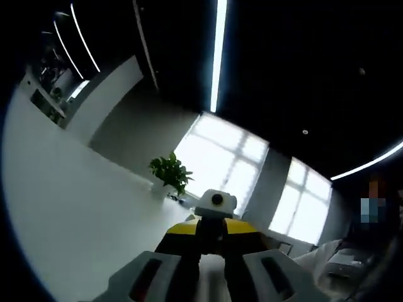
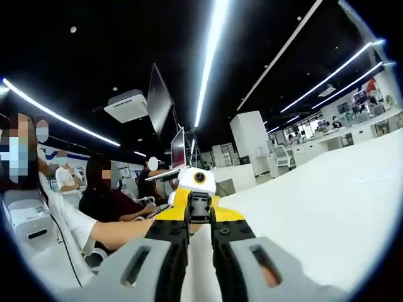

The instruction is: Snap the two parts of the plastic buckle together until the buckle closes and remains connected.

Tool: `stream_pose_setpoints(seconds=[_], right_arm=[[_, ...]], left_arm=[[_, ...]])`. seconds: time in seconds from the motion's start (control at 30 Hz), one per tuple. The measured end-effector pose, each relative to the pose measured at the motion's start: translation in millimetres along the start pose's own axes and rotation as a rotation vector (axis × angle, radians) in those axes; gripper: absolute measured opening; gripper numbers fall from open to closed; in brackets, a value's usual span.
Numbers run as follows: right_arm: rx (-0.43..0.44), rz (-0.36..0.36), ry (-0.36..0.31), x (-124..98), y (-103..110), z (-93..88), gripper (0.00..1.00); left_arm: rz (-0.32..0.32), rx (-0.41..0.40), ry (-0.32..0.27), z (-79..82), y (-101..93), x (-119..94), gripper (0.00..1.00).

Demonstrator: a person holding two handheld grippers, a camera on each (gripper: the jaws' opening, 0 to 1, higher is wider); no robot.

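Note:
Both grippers are raised and point at each other, tip to tip. In the left gripper view my left gripper [image 1: 211, 246] has its jaws nearly together, pinching a small black buckle part [image 1: 211, 231] at the tips. The right gripper's yellow and black body [image 1: 214, 225] faces it head-on, just beyond. In the right gripper view my right gripper [image 2: 199, 221] is likewise narrow on a black ribbed buckle part [image 2: 199, 207], with the left gripper's yellow body [image 2: 189, 200] right behind it. The jaws hide where the two parts meet.
A white table surface [image 2: 327, 207] stretches to the right. Several seated people [image 2: 107, 195] and monitors [image 2: 178, 148] are at the left. The left gripper view looks up at a potted plant [image 1: 170, 173], bright windows [image 1: 220, 157], a white wall [image 1: 63, 207] and ceiling lights.

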State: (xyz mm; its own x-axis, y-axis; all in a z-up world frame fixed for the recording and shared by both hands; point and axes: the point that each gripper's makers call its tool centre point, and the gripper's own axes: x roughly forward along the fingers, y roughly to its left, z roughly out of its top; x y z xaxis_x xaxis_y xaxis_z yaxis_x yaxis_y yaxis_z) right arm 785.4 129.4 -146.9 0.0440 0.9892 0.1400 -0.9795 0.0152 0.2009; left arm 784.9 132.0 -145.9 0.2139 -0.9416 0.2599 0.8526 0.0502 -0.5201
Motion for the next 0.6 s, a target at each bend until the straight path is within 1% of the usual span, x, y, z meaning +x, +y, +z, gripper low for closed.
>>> stream_pose_setpoints(seconds=[0.07, 0.13, 0.17, 0.2, 0.23, 0.27, 0.3, 0.37, 0.4, 0.43, 0.47, 0.5, 0.53, 0.57, 0.6], right_arm=[[0.004, 0.006, 0.008, 0.3, -1.3, -2.6, 0.12], [0.014, 0.008, 0.007, 1.2, -1.9, -3.5, 0.12], [0.022, -0.073, -0.029, 1.9, -16.9, 2.6, 0.12], [0.007, 0.021, -0.009, 2.9, -4.5, -1.7, 0.12], [0.058, 0.059, -0.037, 6.0, 1.1, 2.5, 0.12], [0.057, 0.081, -0.029, 7.6, 5.6, 1.4, 0.12], [-0.001, 0.068, 0.010, 11.8, 6.8, -3.3, 0.12], [-0.053, 0.028, 0.045, 13.2, 3.4, -7.9, 0.12], [-0.036, 0.041, 0.029, 10.5, 5.1, -6.2, 0.12], [-0.026, 0.037, 0.015, 5.4, 0.8, -4.6, 0.12], [-0.014, -0.014, 0.021, -0.6, -11.1, -5.0, 0.12], [-0.012, -0.037, 0.024, -4.2, -17.4, -5.3, 0.12], [-0.008, -0.054, 0.018, -9.2, -23.1, -3.7, 0.12], [0.016, -0.083, -0.002, -14.8, -31.3, -0.4, 0.12], [0.035, -0.117, -0.017, -19.5, -38.5, 1.9, 0.12]], left_arm=[[0.010, -0.014, 0.013, -1.7, 0.3, 0.2, 0.10], [0.015, -0.046, 0.015, -3.0, -1.2, 0.7, 0.10], [-0.062, -0.062, 0.070, -13.9, -14.6, -2.4, 0.00], [-0.033, -0.058, 0.088, -18.0, -9.7, -2.4, 0.00], [0.111, -0.017, 0.133, -27.9, 13.5, -1.2, 0.00], [0.174, 0.066, 0.191, -42.0, 24.9, 1.5, 0.00], [0.134, 0.133, 0.221, -54.3, 21.6, 9.3, 0.00], [0.150, 0.107, 0.247, -56.4, 23.8, 9.6, 0.00], [0.149, 0.096, 0.219, -51.0, 23.6, 6.5, 0.00], [0.142, 0.084, 0.190, -44.7, 22.6, 5.2, 0.00], [0.159, 0.086, 0.182, -38.9, 25.3, -2.9, 0.00], [0.176, 0.097, 0.177, -34.0, 28.8, -7.3, 0.00], [0.177, 0.107, 0.148, -27.0, 29.4, -12.2, 0.00], [0.178, 0.099, 0.134, -21.7, 28.6, -13.1, 0.00], [0.199, 0.100, 0.114, -14.0, 30.5, -18.4, 0.00]])
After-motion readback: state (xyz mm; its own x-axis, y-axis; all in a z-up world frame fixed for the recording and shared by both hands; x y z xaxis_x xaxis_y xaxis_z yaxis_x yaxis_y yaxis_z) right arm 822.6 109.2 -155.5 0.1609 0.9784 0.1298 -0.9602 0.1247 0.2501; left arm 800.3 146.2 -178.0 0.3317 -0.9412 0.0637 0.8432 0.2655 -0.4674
